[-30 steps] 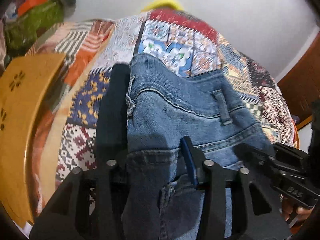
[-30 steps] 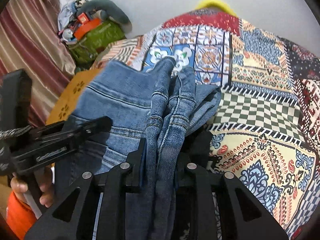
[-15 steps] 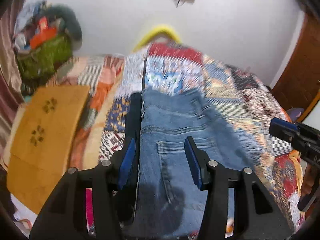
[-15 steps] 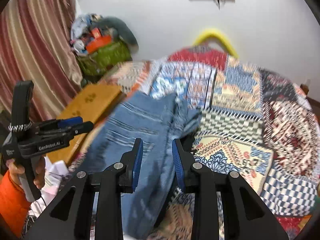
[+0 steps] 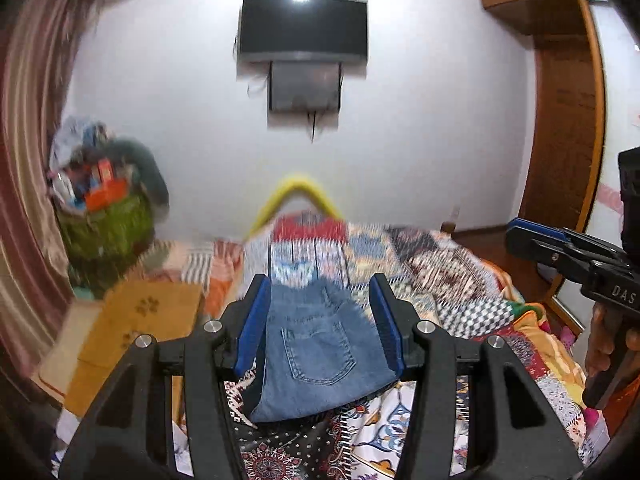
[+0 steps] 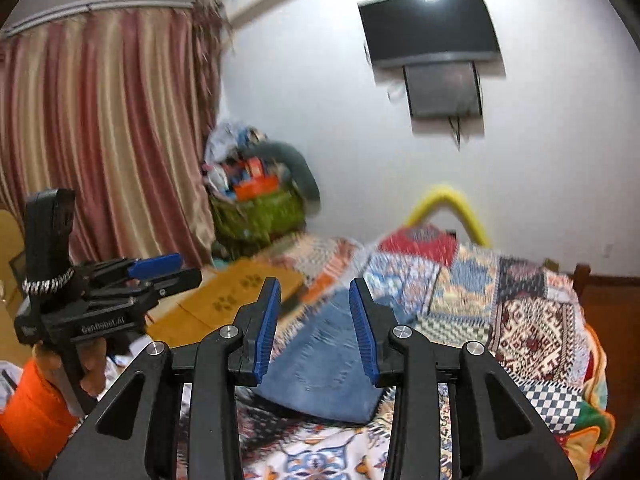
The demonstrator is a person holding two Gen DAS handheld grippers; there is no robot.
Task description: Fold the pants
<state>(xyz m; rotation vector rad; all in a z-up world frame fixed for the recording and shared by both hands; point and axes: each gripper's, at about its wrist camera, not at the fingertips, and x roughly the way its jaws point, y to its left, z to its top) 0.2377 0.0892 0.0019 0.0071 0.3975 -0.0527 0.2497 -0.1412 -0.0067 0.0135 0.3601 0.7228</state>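
Both claws just let go and pulled up: left claw (image 5: 320,320) apart, right claw (image 6: 314,326) opening, empty. Jeans (image 5: 316,356) lie folded on the bed (image 5: 460,276), looks about done.

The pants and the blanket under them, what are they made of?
The pants look like blue denim: faded weave, a stitched back pocket. The blanket looks like soft printed or patchwork cloth, matte, in many patterned squares; the blur hides whether the squares are sewn.

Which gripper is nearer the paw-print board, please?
Left: the left gripper hangs on the board's side of the jeans; the right gripper, jaws opening and empty, is on their far side.
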